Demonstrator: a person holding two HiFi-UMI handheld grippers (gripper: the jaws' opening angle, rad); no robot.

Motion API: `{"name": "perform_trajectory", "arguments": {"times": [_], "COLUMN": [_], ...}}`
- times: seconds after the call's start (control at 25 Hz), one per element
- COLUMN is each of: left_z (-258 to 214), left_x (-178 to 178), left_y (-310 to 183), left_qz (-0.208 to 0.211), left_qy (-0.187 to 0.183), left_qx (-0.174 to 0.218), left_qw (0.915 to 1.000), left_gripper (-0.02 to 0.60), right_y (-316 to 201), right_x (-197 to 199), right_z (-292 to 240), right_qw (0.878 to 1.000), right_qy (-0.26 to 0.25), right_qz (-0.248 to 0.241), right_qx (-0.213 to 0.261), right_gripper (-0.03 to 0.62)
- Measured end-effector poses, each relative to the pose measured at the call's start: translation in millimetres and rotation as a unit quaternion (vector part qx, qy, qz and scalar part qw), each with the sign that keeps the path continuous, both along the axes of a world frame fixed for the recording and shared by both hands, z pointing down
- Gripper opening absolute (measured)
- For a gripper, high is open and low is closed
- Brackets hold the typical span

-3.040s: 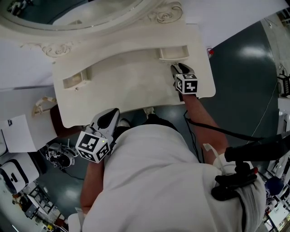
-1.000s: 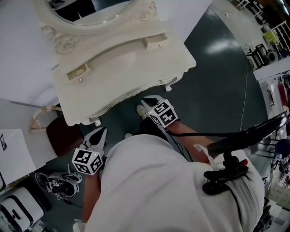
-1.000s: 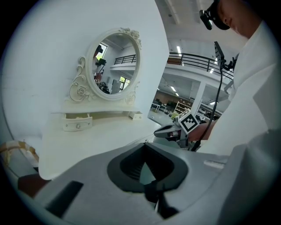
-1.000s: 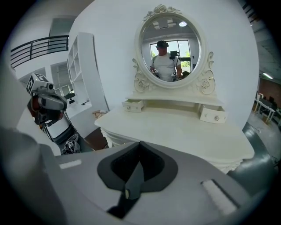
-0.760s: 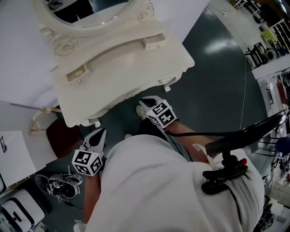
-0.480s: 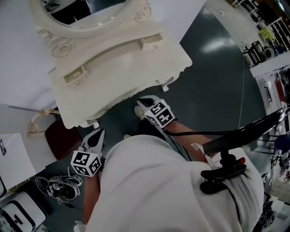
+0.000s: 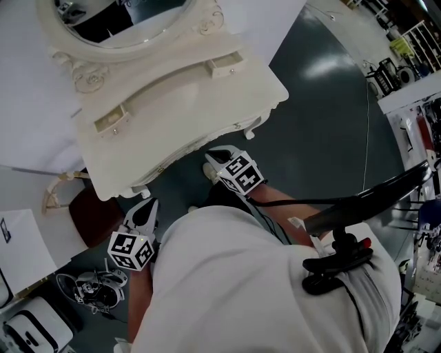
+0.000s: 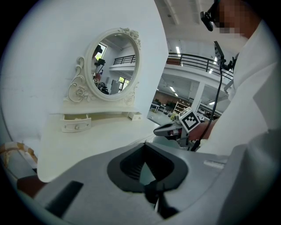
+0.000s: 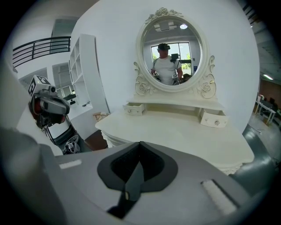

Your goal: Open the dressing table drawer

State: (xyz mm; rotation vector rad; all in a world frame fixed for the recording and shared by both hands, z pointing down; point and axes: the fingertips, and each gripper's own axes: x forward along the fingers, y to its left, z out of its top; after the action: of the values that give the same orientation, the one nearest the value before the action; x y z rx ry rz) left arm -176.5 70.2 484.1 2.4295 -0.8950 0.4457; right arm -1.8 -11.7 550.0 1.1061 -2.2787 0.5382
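Observation:
The cream dressing table (image 7: 186,114) stands ahead with an oval mirror (image 7: 117,14) at its back. Two small drawers sit on its top: the left drawer (image 7: 110,122) and the right drawer (image 7: 224,65), both standing a little out of their housings. My right gripper (image 7: 215,157) hangs shut and empty just below the table's front edge, apart from it. Lower left, my left gripper (image 7: 146,209) is shut on nothing, beside the person's body. The right gripper view shows the left drawer (image 9: 133,108), the right drawer (image 9: 214,119) and my left gripper (image 9: 48,105).
A brown stool (image 7: 96,214) stands under the table's left end, with a wicker piece (image 7: 58,186) beside it. Cables and gear (image 7: 89,286) lie on the dark floor at lower left. A black handle (image 7: 341,262) hangs at the person's right side.
Three seconds ago my right gripper was at the right drawer on the tabletop; now it hangs below the front edge, and the table lies farther off. Over the last second neither gripper moved.

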Motion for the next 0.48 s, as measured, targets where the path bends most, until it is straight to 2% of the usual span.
{"name": "perform_trajectory", "arguments": {"times": [0.48], "left_z": [1.3], "left_x": [1.8], "left_y": [-4.8], "left_qz": [-0.002], "left_qy": [0.001], "left_qx": [-0.003], "left_qw": [1.0], "left_gripper": [0.003], "right_y": [-3.0], "right_x": [1.5], "right_z": [-1.4], "right_qw": [1.0], "right_qy": [0.002], "right_qz": [-0.007], "right_qx": [-0.001], "right_gripper": [0.0]}}
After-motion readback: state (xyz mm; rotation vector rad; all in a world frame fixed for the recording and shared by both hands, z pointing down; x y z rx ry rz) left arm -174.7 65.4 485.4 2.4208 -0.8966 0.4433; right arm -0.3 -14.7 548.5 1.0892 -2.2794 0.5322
